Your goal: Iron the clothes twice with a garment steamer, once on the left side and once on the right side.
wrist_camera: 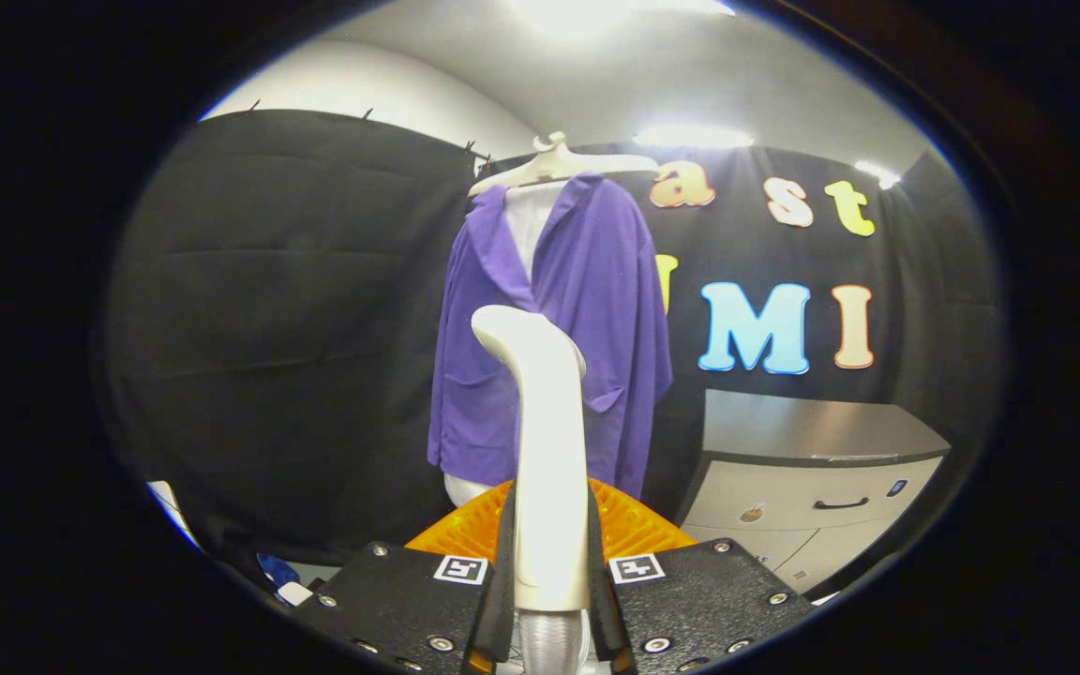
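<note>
At nine o'clock from the fingers hangs plain black cloth, wrinkled and matte. Low at eight o'clock, beside the left finger block, lie a few small blue and white things [279, 578], too blurred to tell apart.

The gripper [551, 553] pinches the garment steamer [549, 441]: both black pads press flat on the sides of its smooth, glossy cream handle, which stands upright between them. The handle rises toward twelve o'clock as a rounded column and bends over at the top into a curved head that points to eleven o'clock. Below the pads a ribbed grey hose end [547, 642] leaves the handle. The ribbed orange fingers [465, 525] show behind it, either side.

Beyond the steamer's head, straight on at twelve o'clock, hangs the purple jacket [596, 309], soft matte fabric with lapels and patch pockets, open over a white form. It sits on a pale hanger [554, 164]. The steamer head overlaps the jacket's front; whether they touch cannot be told.

At two o'clock stands a cabinet [812, 469] with a grey top, pale rounded drawers and a dark curved handle.
</note>
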The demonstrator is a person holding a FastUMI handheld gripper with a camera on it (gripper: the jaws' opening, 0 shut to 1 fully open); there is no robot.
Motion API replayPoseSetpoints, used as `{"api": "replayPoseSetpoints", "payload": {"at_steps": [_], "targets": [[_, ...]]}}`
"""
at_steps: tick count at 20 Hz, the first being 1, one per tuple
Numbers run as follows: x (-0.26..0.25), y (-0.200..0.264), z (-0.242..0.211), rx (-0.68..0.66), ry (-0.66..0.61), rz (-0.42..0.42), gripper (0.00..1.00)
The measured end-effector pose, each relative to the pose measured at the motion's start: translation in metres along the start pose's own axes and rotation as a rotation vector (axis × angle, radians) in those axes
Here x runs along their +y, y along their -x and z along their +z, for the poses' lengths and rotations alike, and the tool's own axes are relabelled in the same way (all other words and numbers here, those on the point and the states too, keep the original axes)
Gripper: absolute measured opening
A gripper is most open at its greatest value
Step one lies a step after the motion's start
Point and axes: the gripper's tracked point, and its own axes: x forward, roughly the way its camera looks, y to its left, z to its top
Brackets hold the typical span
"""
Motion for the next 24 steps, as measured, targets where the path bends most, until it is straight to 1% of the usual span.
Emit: {"api": "replayPoseSetpoints", "payload": {"at_steps": [4,6,9,12,14,17,24], "targets": [[-0.047,0.033,0.015,-0.096,-0.048,-0.074,0.33],[-0.074,0.051,0.015,-0.138,-0.070,-0.126,0.33],[-0.112,0.077,0.013,-0.179,-0.111,-0.219,0.33],[-0.140,0.092,0.009,-0.187,-0.153,-0.286,0.33],[-0.147,0.099,0.006,-0.173,-0.172,-0.302,0.33],[-0.150,0.109,0.012,-0.173,-0.177,-0.321,0.33],[-0.148,0.100,0.012,-0.144,-0.177,-0.312,0.34]]}}
